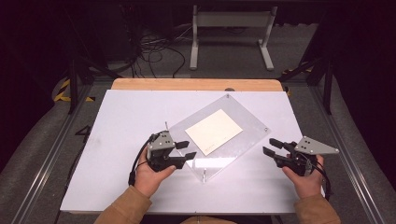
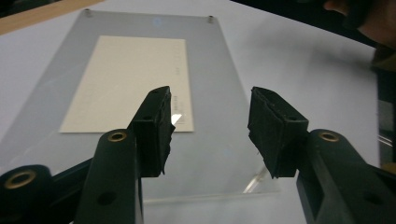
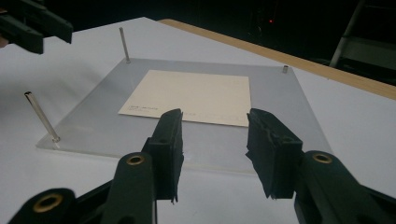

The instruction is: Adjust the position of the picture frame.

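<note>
A clear acrylic plate [image 1: 243,147] lies turned at an angle on the white tabletop [image 1: 121,116], with a cream card [image 1: 214,131] on its middle. Thin metal posts stand at its two corners nearest my left hand [image 3: 124,44] [image 3: 42,116]. My left gripper [image 1: 187,150] hovers at the plate's near-left edge, open, with nothing between its jaws; in the left gripper view the left gripper [image 2: 210,121] looks along the plate [image 2: 210,70] and the card [image 2: 130,79]. My right gripper [image 1: 268,145] is held just off the plate's right corner, open and empty; in the right gripper view the right gripper [image 3: 214,135] faces the card [image 3: 191,95].
A wooden strip [image 1: 196,84] runs along the table's far edge. Beyond it, a white frame stand [image 1: 231,32] and tangled cables [image 1: 154,51] are on the floor. Metal rails [image 1: 51,149] flank the table on both sides.
</note>
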Action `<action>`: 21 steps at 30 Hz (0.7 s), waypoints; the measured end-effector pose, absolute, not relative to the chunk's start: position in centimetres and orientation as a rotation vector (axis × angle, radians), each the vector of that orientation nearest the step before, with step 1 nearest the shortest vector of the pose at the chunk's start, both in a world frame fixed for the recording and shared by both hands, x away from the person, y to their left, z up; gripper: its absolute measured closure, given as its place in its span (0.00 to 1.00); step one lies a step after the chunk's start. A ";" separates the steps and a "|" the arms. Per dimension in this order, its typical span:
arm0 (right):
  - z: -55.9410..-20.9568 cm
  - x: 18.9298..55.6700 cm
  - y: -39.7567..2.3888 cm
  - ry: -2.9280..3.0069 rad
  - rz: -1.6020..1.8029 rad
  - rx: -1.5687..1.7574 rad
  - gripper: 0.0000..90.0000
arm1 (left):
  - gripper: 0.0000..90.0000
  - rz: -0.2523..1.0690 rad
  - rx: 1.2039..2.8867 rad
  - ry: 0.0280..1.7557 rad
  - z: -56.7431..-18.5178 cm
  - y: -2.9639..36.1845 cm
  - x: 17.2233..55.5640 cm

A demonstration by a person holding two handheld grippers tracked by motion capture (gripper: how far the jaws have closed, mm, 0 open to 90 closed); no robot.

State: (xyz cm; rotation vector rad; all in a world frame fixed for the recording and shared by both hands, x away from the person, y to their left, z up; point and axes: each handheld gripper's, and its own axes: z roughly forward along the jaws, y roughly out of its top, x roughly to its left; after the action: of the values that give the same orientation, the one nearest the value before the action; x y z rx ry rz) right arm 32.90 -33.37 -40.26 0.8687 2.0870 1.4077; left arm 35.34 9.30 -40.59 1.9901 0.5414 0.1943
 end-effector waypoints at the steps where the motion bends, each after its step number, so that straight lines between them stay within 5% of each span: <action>1: -40.3 32.9 -33.4 2.088 1.412 0.868 0.61 | 0.55 0.181 1.989 0.527 -40.6 9.0 34.9; 12: -40.2 32.8 -33.3 2.089 1.411 0.863 0.61 | 0.48 0.104 2.109 0.415 -43.0 6.0 33.4; 21: -40.3 32.9 -33.2 2.094 1.406 0.868 0.61 | 0.53 0.101 2.158 0.435 -44.9 4.3 33.7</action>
State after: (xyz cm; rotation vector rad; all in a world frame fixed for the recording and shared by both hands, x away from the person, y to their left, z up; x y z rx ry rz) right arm 32.88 -33.22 -40.35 0.8683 2.0936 1.4058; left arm 33.69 4.26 -44.90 2.1583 0.4346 0.1007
